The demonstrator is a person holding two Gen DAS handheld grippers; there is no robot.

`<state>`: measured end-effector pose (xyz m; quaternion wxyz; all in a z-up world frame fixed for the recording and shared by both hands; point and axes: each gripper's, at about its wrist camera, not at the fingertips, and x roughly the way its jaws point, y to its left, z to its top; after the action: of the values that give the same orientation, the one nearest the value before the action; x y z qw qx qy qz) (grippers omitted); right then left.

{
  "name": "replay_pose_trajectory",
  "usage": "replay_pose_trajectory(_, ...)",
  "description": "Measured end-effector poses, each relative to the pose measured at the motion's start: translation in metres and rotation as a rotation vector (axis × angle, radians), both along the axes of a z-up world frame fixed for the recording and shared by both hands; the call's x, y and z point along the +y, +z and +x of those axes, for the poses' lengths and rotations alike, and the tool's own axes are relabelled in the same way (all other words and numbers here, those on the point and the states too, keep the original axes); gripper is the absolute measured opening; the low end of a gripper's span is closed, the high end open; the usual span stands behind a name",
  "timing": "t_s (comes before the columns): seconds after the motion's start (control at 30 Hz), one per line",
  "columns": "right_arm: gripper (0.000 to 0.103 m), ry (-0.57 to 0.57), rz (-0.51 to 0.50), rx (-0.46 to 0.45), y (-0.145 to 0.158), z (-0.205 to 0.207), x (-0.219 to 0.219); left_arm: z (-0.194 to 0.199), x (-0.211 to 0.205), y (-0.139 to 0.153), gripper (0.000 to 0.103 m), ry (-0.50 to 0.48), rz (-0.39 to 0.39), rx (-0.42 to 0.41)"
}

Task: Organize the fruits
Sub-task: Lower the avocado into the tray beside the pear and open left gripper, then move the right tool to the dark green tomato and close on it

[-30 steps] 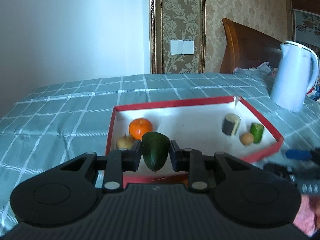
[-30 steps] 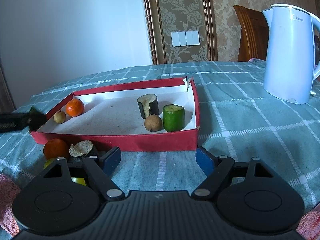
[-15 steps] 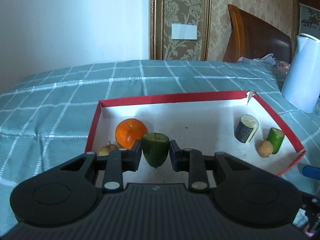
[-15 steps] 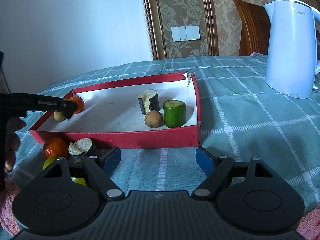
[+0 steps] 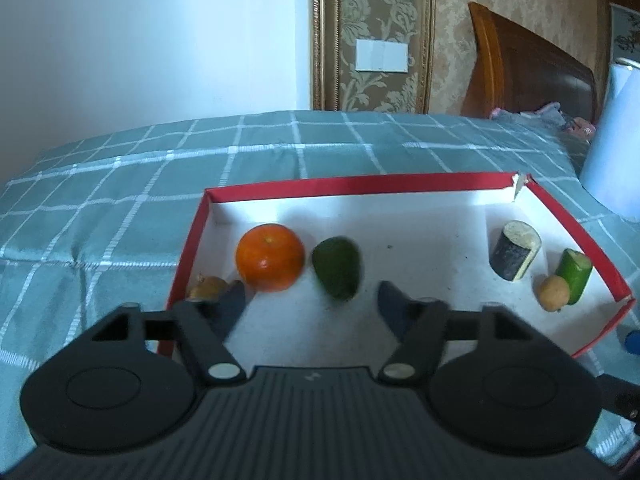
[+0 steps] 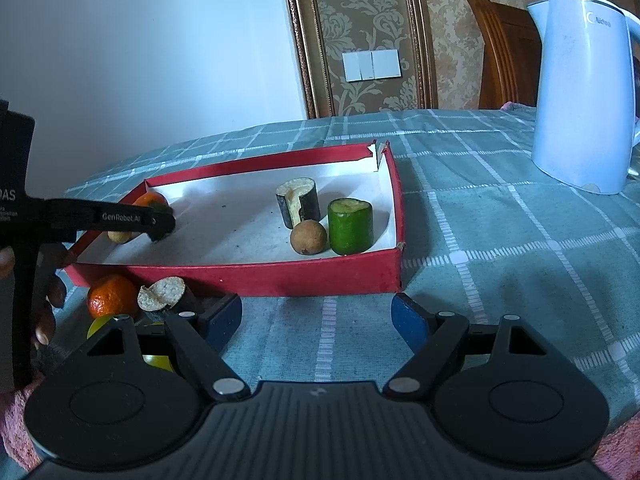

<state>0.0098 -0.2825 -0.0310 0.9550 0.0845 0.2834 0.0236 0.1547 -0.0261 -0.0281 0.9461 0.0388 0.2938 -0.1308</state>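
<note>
A red-rimmed tray (image 5: 360, 182) with a white floor lies on the checked cloth. In the left wrist view it holds an orange (image 5: 269, 257), a dark green fruit piece (image 5: 337, 267), a small brown fruit (image 5: 208, 287), a dark cut piece (image 5: 514, 255), a green cut piece (image 5: 575, 270) and a round brown fruit (image 5: 554, 293). My left gripper (image 5: 310, 304) is open, just behind the green fruit piece, which lies free on the tray floor. My right gripper (image 6: 316, 316) is open and empty in front of the tray (image 6: 280, 276).
A white kettle (image 6: 584, 92) stands right of the tray. Outside the tray's near left corner lie an orange (image 6: 110, 295), a cut dark piece (image 6: 166, 298) and something yellow (image 6: 98, 326). A wooden headboard (image 5: 528, 68) is at the back.
My left gripper carried the green fruit piece over the tray, then opened and let it go beside the orange. The right gripper stayed open and nearly still.
</note>
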Motion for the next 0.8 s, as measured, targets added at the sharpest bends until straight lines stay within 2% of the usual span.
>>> replay_pose_trajectory(0.1, 0.082, -0.002, 0.003, 0.003, 0.000, 0.001, 0.000, -0.001, 0.004, 0.002, 0.078, -0.009, -0.034, 0.012)
replay_pose_trajectory(0.27, 0.082, -0.005, 0.006, 0.008, -0.001, 0.001, -0.001, -0.010, 0.004, 0.004, 0.082, -0.011, -0.028, 0.007)
replay_pose_trajectory(0.33, 0.082, -0.008, 0.011, 0.009, -0.001, 0.001, -0.002, -0.018, 0.005, 0.008, 0.092, 0.009, -0.021, -0.022)
replay_pose_trajectory(0.53, 0.082, -0.009, 0.013, 0.012, -0.001, 0.002, -0.003, -0.041, 0.017, 0.019, 0.097, 0.056, -0.012, -0.101)
replay_pose_trajectory(0.8, 0.082, -0.017, 0.023, 0.015, -0.002, 0.002, -0.004, -0.083, 0.051, 0.025, 0.103, 0.080, -0.069, -0.098)
